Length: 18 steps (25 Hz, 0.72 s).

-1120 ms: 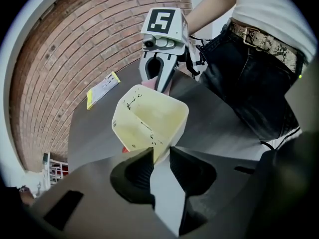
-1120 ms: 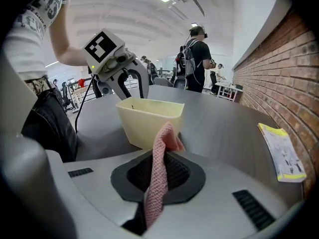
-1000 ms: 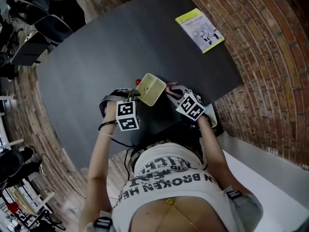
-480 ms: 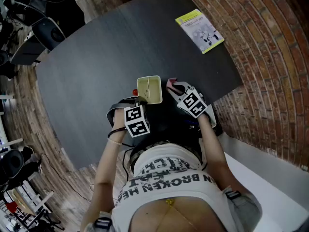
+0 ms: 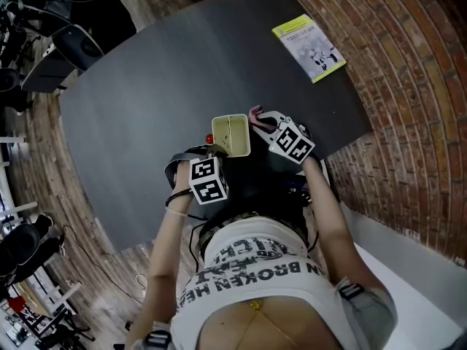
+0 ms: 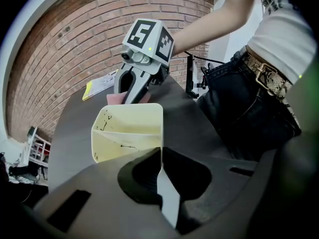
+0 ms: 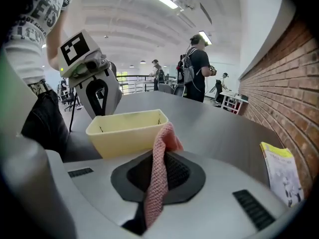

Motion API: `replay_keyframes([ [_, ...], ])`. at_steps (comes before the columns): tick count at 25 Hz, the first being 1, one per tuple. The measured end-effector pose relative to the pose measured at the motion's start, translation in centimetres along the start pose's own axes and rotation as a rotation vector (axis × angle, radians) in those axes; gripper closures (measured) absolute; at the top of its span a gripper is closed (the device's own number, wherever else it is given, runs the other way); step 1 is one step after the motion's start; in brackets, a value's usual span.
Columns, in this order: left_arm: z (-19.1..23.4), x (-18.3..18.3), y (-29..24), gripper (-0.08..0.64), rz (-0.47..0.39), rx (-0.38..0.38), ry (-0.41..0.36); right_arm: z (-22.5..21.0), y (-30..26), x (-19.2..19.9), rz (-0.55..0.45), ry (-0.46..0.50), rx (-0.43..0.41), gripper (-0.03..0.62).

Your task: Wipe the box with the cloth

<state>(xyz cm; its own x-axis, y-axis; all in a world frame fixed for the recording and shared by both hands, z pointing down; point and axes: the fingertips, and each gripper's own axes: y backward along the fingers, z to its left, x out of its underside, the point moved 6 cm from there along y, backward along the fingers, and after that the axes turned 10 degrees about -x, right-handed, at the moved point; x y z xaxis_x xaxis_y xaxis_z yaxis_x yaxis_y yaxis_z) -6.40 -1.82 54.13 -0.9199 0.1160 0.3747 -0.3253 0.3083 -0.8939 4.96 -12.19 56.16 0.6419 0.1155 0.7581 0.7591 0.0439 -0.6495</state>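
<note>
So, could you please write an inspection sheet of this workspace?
Surface: dark grey table.
Job's things: yellow box upright on the table, dark marks inside; pink cloth close by its corner.
Clutter: yellow booklet at the table's far corner; small red thing by the box, unidentifiable.
Grippers: left hand-held gripper, jaws closing on the box's wall; right hand-held gripper shut on the cloth.
Cables: thin black cables near the person's waist.
Surroundings: brick wall; people standing in the background.
</note>
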Motion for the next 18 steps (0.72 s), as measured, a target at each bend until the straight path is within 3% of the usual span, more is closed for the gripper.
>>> replay_keyframes([
  [6, 0.1, 0.0, 0.0, 0.538, -0.022, 0.009, 0.006, -0.4, -1.6, -0.6, 0.070, 0.077, -0.045, 0.575],
  [18, 0.2, 0.2, -0.1, 0.541, -0.041, 0.047, 0.022, 1.2, -1.3, -0.6, 0.048, 0.073, -0.073, 0.575],
])
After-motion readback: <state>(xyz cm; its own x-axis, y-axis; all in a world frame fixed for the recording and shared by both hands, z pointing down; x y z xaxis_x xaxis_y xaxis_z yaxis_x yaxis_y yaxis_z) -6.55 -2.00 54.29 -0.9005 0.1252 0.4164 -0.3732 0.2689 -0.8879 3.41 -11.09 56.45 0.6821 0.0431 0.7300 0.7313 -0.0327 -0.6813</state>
